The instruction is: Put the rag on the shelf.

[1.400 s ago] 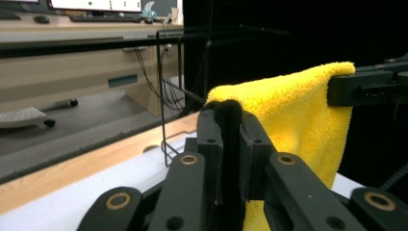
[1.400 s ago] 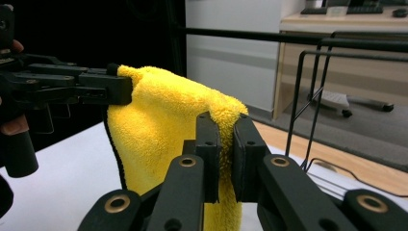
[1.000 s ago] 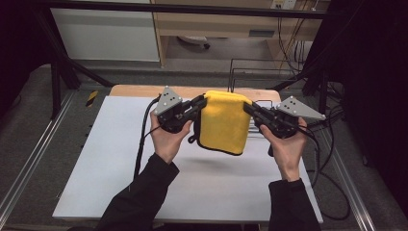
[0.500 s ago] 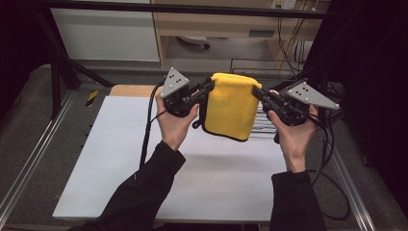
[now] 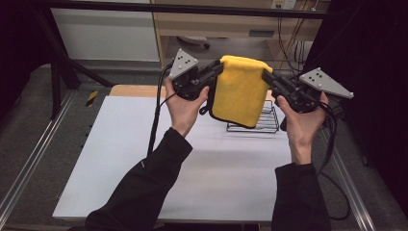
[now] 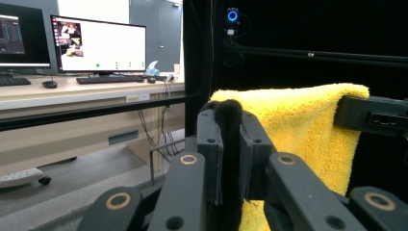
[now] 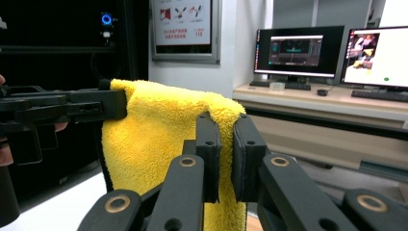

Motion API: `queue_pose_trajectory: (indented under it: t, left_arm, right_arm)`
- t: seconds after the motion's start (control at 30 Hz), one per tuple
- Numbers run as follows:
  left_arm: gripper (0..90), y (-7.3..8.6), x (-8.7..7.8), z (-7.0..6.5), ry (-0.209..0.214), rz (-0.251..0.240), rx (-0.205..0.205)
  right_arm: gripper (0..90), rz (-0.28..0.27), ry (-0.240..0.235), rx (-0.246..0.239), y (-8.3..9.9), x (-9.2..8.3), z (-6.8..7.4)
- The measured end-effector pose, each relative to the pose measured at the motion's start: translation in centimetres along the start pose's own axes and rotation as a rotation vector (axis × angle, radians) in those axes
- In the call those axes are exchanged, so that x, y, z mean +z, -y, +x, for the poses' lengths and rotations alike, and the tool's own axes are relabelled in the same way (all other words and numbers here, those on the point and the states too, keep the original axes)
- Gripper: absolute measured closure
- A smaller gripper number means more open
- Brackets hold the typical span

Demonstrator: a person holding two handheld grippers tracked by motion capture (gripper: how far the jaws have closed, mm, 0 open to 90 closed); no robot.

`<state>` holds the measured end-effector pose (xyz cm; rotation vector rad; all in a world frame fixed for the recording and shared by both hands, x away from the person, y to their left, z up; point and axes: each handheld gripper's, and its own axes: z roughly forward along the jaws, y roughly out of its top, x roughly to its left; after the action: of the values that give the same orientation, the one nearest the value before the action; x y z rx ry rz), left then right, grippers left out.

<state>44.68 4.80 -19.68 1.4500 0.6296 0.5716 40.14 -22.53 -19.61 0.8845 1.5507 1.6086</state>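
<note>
A yellow folded towel [image 5: 239,91] with a dark trim hangs in the air above the back of the table, held at its two top corners. My left gripper [image 5: 217,69] is shut on the towel's top left corner; in the left gripper view the dark trim [image 6: 228,115] is pinched between its jaws. My right gripper [image 5: 266,77] is shut on the top right corner, and the right gripper view has yellow cloth [image 7: 163,134] squeezed between the jaws. The towel hangs flat between both grippers, well off the white tabletop [image 5: 192,163].
A black wire rack [image 5: 262,122] stands on the table behind and below the towel, at the back right. A wooden board edge [image 5: 134,90] lies at the table's back left. Monitors on a desk [image 6: 96,48] stand farther off.
Both hands have lifted the towel up and away from the table, from just above the surface to well above it. The wire rack behind it has come into sight.
</note>
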Motion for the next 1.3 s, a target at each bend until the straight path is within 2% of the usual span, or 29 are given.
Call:
queue_pose_trajectory:
  t: [0.2,0.63,0.93,1.3]
  left_arm:
    - [81.3,-1.9,1.2,-0.3,-0.006,-0.011,0.021]
    - [81.3,-3.2,3.3,-0.3,0.000,-0.045,-0.002]
    - [81.3,-4.1,4.9,-0.3,-0.004,-0.081,0.013]
    - [81.3,-5.8,6.7,-0.4,-0.004,-0.110,0.022]
  right_arm:
    - [83.5,-0.019,0.017,-0.004,-1.4,0.3,-0.8]
    - [83.5,-0.049,0.067,-0.021,-3.4,1.1,-2.4]
    - [83.6,-0.089,0.083,-0.022,-3.8,1.5,-3.3]
    - [83.6,-0.133,0.111,-0.031,-5.5,2.1,-4.7]
